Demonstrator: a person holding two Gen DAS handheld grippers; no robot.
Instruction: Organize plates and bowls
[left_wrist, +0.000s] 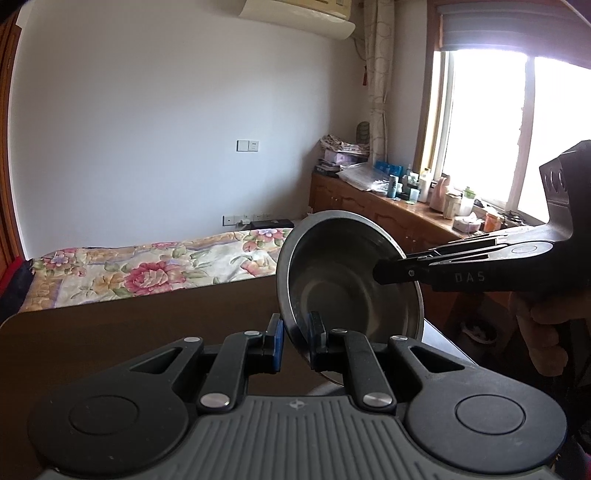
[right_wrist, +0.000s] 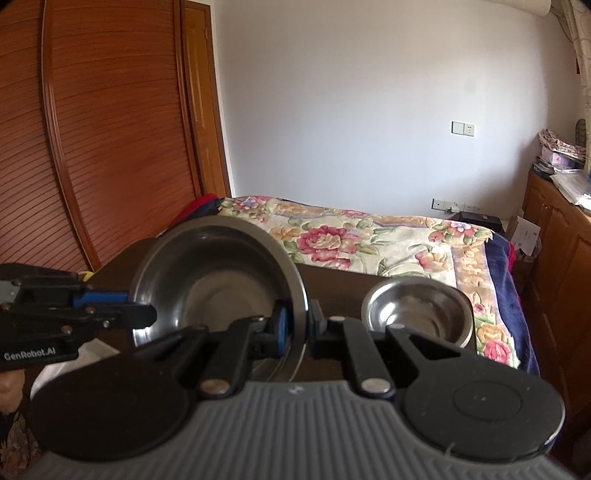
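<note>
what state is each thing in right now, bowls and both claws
large steel bowl: empty, lifted and tilted, gripped at its rim by both claws
small steel bowl: empty, upright on the dark table
left claw: shut on the large bowl's rim
right claw: shut on the opposite rim

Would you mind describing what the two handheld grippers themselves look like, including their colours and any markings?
Both are matte black plastic. The left gripper and right gripper each have two round hubs, silver pivot pins, a ribbed grey base and blue finger pads. White lettering reads "GenRobot.AI" on the left one and "DAS" on the right. No sleeves or cables are visible.
</note>
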